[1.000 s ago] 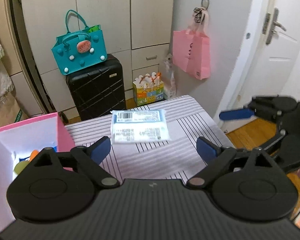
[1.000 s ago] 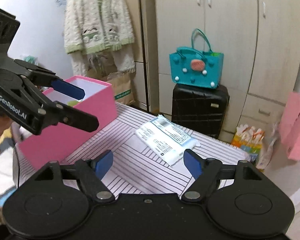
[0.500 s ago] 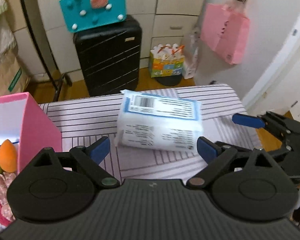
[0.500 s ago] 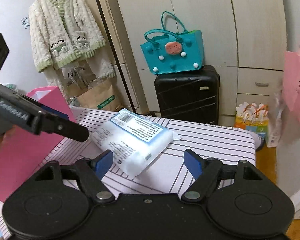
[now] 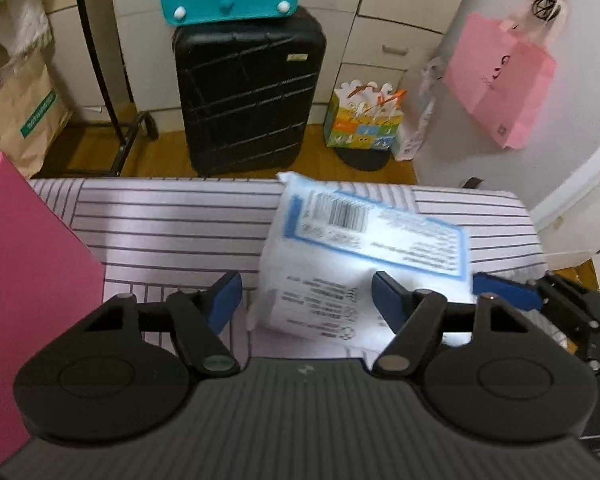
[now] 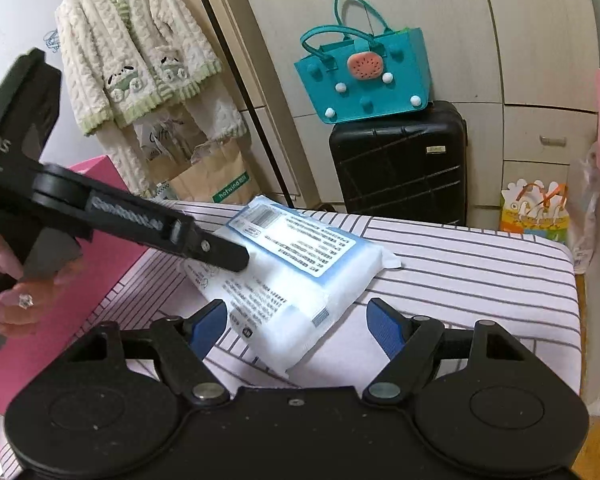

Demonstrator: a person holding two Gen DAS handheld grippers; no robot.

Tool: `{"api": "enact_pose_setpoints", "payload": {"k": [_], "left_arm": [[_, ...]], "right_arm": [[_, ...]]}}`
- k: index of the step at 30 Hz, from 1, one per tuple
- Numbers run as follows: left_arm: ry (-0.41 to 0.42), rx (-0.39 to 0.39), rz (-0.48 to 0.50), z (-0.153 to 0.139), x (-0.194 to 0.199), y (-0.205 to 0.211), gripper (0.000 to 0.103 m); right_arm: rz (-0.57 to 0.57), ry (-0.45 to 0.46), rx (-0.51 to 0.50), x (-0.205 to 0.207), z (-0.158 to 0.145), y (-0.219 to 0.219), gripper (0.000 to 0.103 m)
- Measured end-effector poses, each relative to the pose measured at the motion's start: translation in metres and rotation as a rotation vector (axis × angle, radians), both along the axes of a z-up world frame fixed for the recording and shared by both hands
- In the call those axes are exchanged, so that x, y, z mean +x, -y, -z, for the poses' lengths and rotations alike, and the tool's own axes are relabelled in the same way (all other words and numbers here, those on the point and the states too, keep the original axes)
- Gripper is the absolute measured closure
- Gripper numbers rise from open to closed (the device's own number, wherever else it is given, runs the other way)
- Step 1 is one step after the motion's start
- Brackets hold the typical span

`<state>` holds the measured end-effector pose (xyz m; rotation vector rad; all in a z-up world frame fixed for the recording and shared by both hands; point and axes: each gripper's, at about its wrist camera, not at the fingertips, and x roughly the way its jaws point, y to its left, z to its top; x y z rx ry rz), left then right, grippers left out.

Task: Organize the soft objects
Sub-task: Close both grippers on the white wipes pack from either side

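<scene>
A white soft pack with a blue printed label (image 5: pixel 364 256) lies on the striped table (image 5: pixel 172 220). My left gripper (image 5: pixel 306 300) hovers over the pack's near end, tilted down. Its jaws are closing with that end between them, and the pads do not press on it. In the right wrist view the pack (image 6: pixel 296 264) lies just ahead of my open right gripper (image 6: pixel 296 328), its near corner between the blue pads. One black left finger (image 6: pixel 220 252) reaches over the pack's left side. A blue right fingertip (image 5: pixel 504 292) shows at the pack's right end. The pink box (image 5: pixel 32 280) stands at the left.
Beyond the table's far edge stand a black suitcase (image 5: pixel 248 96) with a teal bag (image 6: pixel 364 76) on top and a small colourful gift bag (image 5: pixel 364 124). A pink bag (image 5: pixel 504 80) hangs on the wall at the right. A hand (image 6: pixel 16 288) holds the left gripper beside the pink box.
Both grippers have come down and closer to the pack, which now fills more of each view. The left jaws have narrowed. The inside of the pink box has slid out of the left view.
</scene>
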<state>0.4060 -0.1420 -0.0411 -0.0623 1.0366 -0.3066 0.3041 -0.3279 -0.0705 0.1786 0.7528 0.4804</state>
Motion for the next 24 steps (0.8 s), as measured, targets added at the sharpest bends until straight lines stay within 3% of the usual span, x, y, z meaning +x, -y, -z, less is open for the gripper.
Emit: {"api": "enact_pose_setpoints", "payload": {"k": [3,4,6,8,12,24], "left_arm": [[0.004,-0.009,-0.010,0.000,0.003,-0.002,0.034],[-0.001,-0.017,-0.015,0.000,0.004,-0.003,0.037],[-0.017,-0.039,-0.015,0.000,0.005,-0.004,0.053],[-0.032,-0.029,-0.014,-0.001,0.004,-0.004,0.057],[-0.055,-0.030,-0.004,-0.005,-0.004,-0.007,0.065],[-0.033,-0.007,0.084,-0.021,-0.069,-0.004,0.066]], "right_arm": [[0.020,0.010,-0.006,0.003,0.001,0.000,0.039],[0.024,0.007,0.002,0.003,0.001,0.001,0.050],[0.037,-0.009,0.031,0.005,0.001,0.004,0.057],[0.043,-0.009,0.038,0.003,0.001,0.005,0.068],[0.049,-0.010,0.019,-0.004,-0.004,0.003,0.073],[0.030,-0.107,0.029,-0.025,-0.012,0.004,0.075]]}}
